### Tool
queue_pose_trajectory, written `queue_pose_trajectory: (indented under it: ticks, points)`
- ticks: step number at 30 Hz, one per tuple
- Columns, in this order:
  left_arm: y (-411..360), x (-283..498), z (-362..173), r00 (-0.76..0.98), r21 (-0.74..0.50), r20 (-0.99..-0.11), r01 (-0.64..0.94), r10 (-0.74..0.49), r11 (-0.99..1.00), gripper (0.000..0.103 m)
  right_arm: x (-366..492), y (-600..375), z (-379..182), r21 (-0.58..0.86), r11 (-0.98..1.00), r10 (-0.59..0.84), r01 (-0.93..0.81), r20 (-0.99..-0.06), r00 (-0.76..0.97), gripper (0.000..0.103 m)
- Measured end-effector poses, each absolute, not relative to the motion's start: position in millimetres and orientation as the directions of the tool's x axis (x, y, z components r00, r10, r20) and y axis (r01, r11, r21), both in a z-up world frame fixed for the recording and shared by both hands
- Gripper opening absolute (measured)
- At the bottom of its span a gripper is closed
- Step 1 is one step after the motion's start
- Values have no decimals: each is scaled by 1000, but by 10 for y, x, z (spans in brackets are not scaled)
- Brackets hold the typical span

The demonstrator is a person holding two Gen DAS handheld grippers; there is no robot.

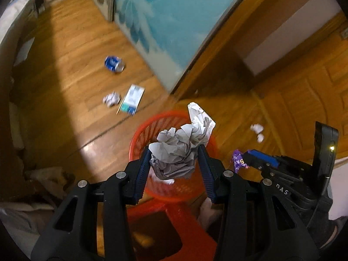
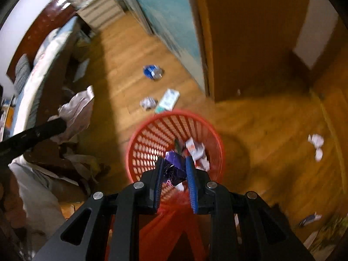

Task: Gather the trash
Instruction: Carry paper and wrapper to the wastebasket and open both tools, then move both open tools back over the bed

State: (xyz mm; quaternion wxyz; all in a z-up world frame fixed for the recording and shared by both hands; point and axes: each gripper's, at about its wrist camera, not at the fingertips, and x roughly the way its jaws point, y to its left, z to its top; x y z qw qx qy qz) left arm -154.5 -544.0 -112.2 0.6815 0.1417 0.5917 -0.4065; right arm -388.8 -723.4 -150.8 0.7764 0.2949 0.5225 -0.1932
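My left gripper [image 1: 175, 152] is shut on a big crumpled grey-white paper wad [image 1: 180, 148], held right above the red slatted waste basket [image 1: 139, 134]. My right gripper [image 2: 174, 159] is shut on a purple foil wrapper [image 2: 171, 170] over the same basket [image 2: 134, 139], which has white paper scraps [image 2: 195, 150] inside. In the left wrist view the right gripper [image 1: 246, 155] shows at the right, the purple wrapper [image 1: 238, 161] sticking out of it. The right wrist view catches the paper wad [image 2: 78, 108] at the left edge.
On the wooden floor beyond the basket lie a crushed blue can [image 1: 114, 64], a small paper ball [image 1: 111, 99] and a flat white-blue packet [image 1: 132, 100]. White paper bits [image 2: 316, 145] lie to the right. A red stool [image 1: 174, 217] stands beneath me, a bed [image 2: 43, 65] at left.
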Motion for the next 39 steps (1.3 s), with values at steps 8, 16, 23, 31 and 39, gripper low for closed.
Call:
queue_pose_trajectory:
  ticks: [8, 16, 23, 31, 39]
  points:
    - [-5550, -1580, -1203, -12, -237, -941, 738, -339, 632, 48, -3685, -7123, -1501, 229, 747, -40, 625, -922, 386, 37]
    - [-5513, -1585, -1173, 13, -225, -939, 735, -345, 640, 60, -3637, -7111, -1474, 220, 710, -69, 669, -923, 377, 60]
    - [-5343, -1503, -1040, 37, -259, -914, 711, -403, 653, 62, -3509, -7011, -1452, 208, 715, -70, 667, -928, 365, 60]
    - [-4747, -1153, -428, 188, -284, -831, 666, -524, 690, 62, -2864, -6619, -864, 164, 828, -135, 537, -870, 473, 60]
    - [-2927, -399, 524, 544, -259, -695, 419, -469, 870, 63, -1422, -5373, -73, 148, 963, -41, 226, -747, 663, 60]
